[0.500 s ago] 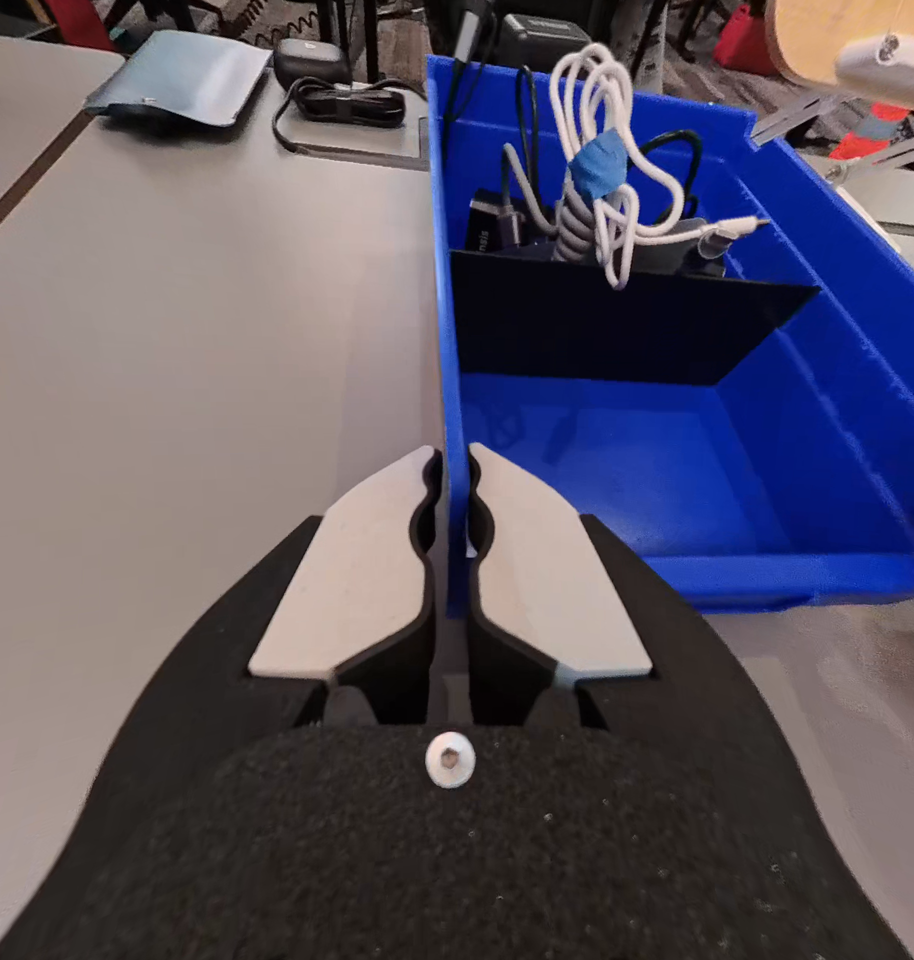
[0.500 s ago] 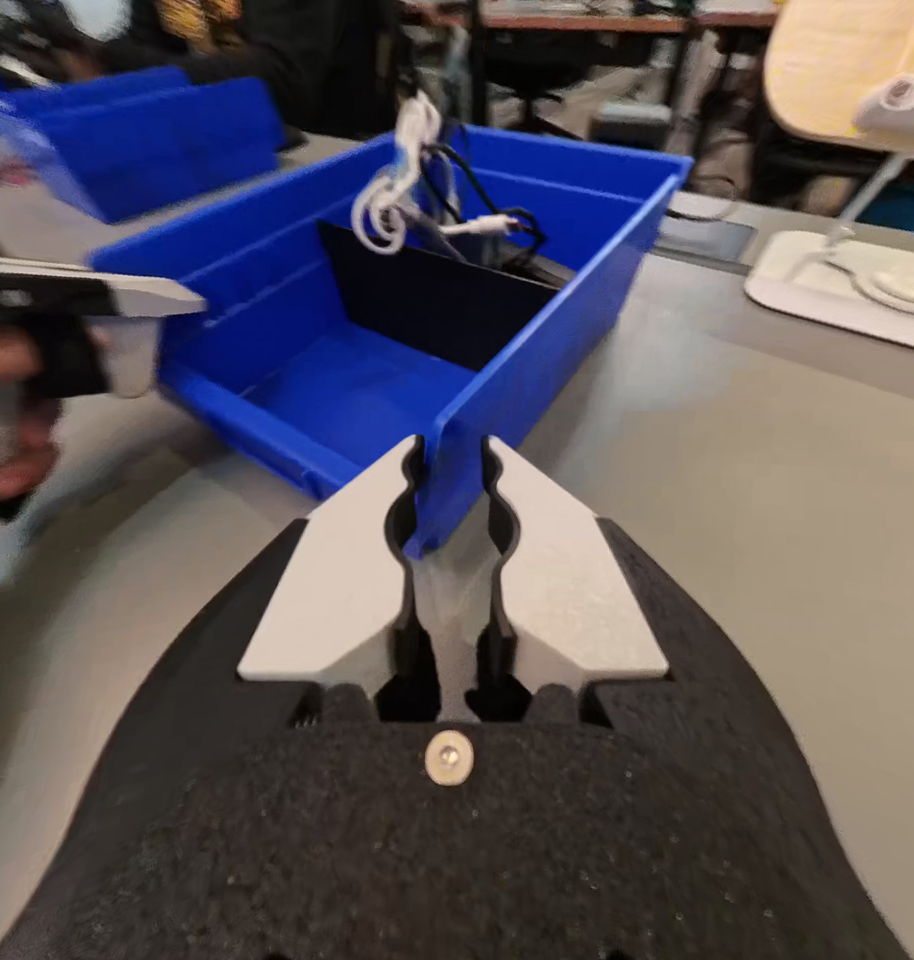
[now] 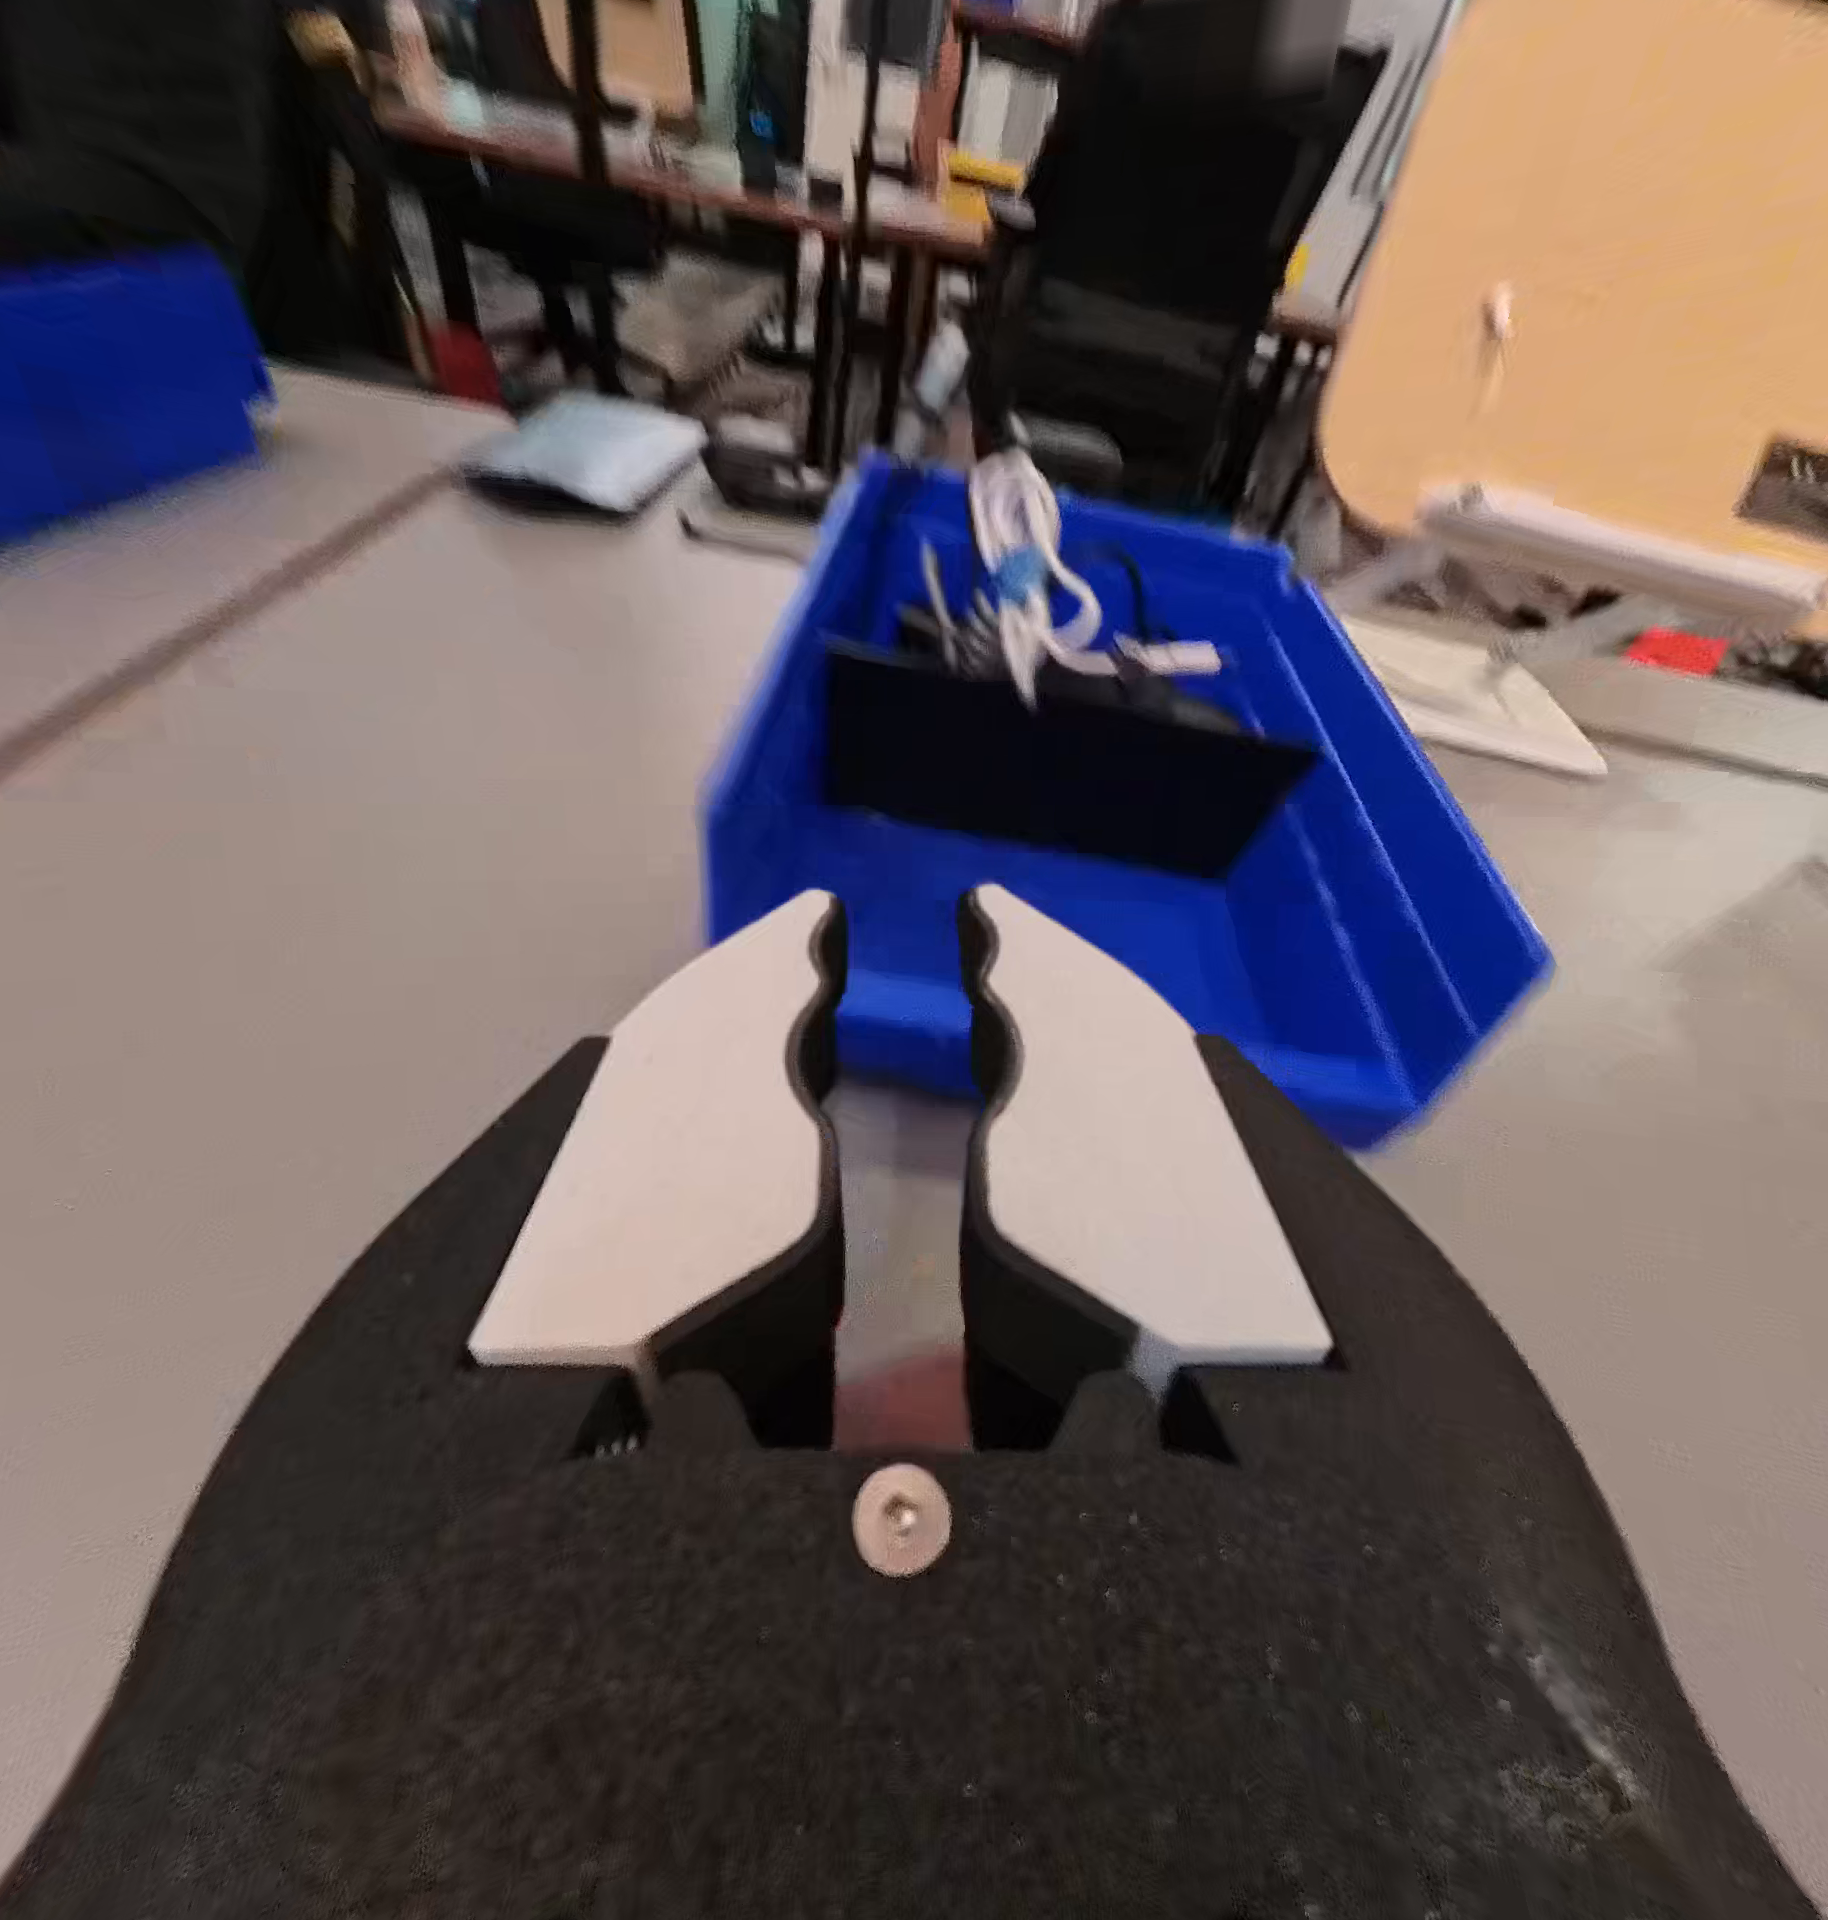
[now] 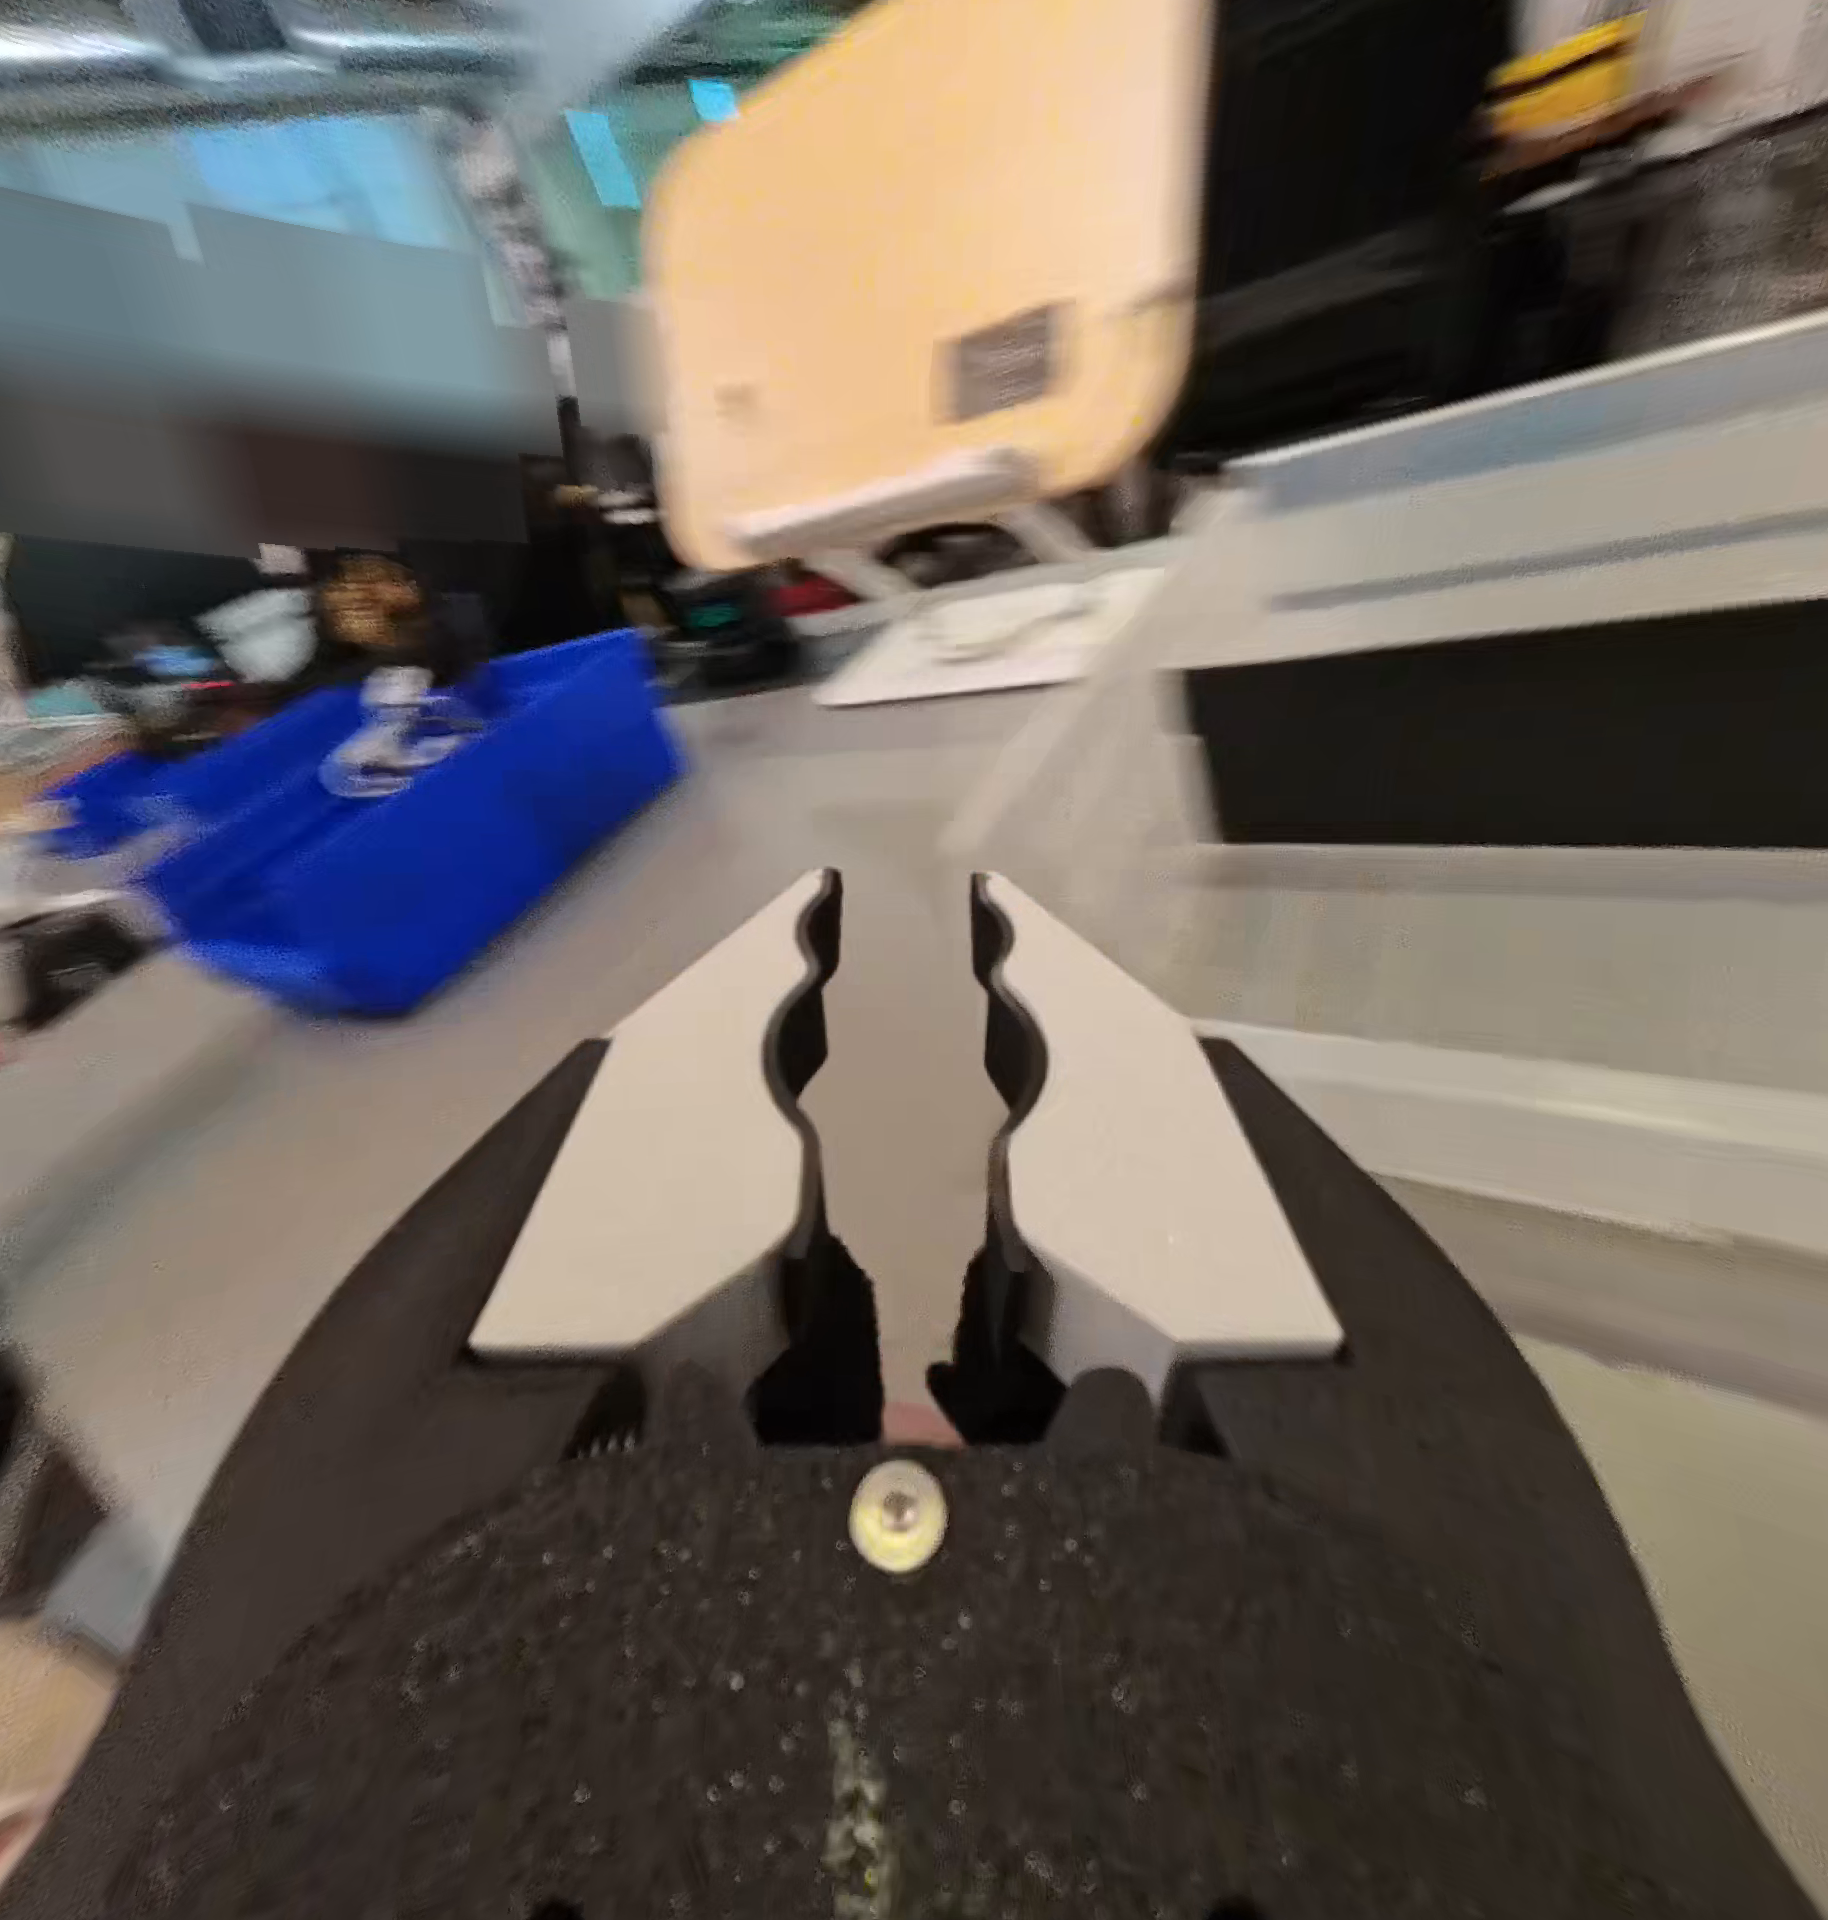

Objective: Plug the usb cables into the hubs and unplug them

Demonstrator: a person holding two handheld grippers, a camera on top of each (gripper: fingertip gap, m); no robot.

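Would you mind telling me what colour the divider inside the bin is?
Black divider, clearest in the left wrist view.

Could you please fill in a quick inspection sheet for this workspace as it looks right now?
Surface: grey table, bare near the grippers.
Job's things: blue bin with a black divider; hubs not clearly made out.
Clutter: grey pouch at the table's far edge.
Grippers: left gripper open, empty; right gripper open, empty, the bin off to its left.
Cables: white cable bundle with a blue tape wrap, behind the divider.
Surroundings: second blue bin, shelving, tan board; blurred.
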